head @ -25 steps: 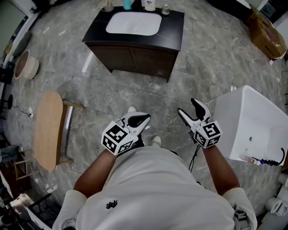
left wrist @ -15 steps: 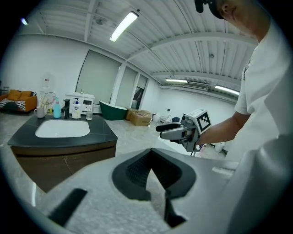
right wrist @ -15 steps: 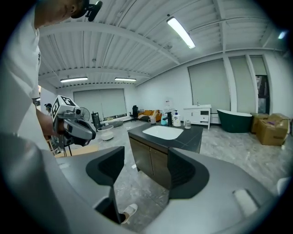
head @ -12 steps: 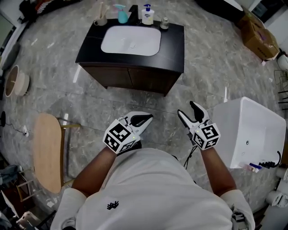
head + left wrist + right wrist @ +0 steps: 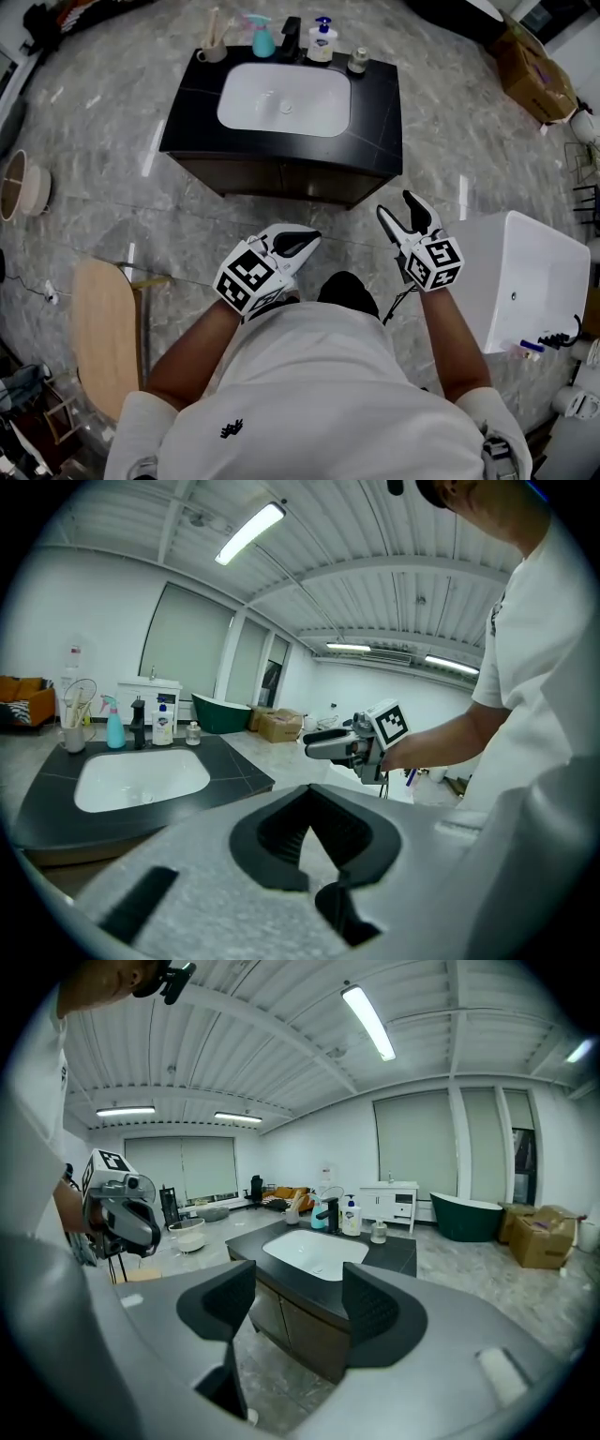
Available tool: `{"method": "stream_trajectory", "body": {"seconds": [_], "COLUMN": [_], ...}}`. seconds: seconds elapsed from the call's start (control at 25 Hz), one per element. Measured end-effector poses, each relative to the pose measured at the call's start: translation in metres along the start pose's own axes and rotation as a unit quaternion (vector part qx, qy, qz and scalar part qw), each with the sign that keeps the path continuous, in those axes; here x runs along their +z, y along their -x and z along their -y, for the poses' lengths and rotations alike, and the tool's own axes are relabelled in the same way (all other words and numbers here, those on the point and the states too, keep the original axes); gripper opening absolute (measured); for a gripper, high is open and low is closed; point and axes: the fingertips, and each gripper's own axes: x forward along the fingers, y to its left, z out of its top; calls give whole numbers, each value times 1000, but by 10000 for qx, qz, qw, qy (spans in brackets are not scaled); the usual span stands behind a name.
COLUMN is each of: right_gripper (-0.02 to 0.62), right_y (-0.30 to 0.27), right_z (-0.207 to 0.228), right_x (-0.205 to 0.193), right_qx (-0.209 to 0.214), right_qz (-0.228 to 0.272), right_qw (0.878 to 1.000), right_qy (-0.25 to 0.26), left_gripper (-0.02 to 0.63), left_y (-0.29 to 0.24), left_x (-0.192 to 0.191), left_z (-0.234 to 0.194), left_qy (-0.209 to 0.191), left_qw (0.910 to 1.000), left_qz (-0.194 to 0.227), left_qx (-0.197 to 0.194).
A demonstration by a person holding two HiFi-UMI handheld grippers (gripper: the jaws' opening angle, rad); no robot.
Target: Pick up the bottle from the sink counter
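head view is showing the person standing well apart from the black table [image 5: 380, 108]. a white pump bottle [image 5: 323, 42] is standing upright on its back edge, just right of the black faucet [image 5: 291, 33], and a teal spray bottle [image 5: 262, 39] is standing just left of it. the task is not saying which of the two is meant. the right tongs [image 5: 397, 208] are standing open with nothing between them, aiming at the table's right half. the left tongs [image 5: 307, 242] are sitting closed and empty.

this is looking like the approach, with the reach not yet begun. doing it well is probably meaning stepping up to the table first, then carrying the right tongs level over the white basin [image 5: 281, 98]. the pump bottle is sitting between the faucet and a small jar [image 5: 357, 61], so the jaws are needing to come in straight from the front. gripping the body below the pump head and lifting straight up is looking safest.
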Motion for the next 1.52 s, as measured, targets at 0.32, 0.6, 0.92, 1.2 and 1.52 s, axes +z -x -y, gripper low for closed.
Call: {"method": "stream_trajectory", "body": {"seconds": [0.32, 0.6, 0.92, 1.2, 1.52], "right_gripper": [304, 305, 305, 327, 356], "right_y": [-69, -151, -249, -329, -411], "right_z": [39, 102, 186, 245, 303], "right_x": [20, 42, 69, 66, 42], "right_qx": [-34, 137, 335, 492, 429], "right_qz": [-75, -162, -346, -579, -897], "right_qw": [9999, 9991, 9977, 9960, 9942], "right_qy": [150, 375, 479, 469, 410], "left_gripper": [5, 5, 5, 5, 5], "left_y": [5, -11, -54, -91, -110], "left_x": [18, 46, 93, 118, 125], "left_z": [-58, -122, -196, -241, -280], "left_qy": [189, 294, 482, 716, 1001], "left_qw": [9995, 9974, 9927, 9879, 9791], "left_qz": [168, 211, 198, 135, 47], "left_qx": [205, 616, 1089, 1373, 1767]}}
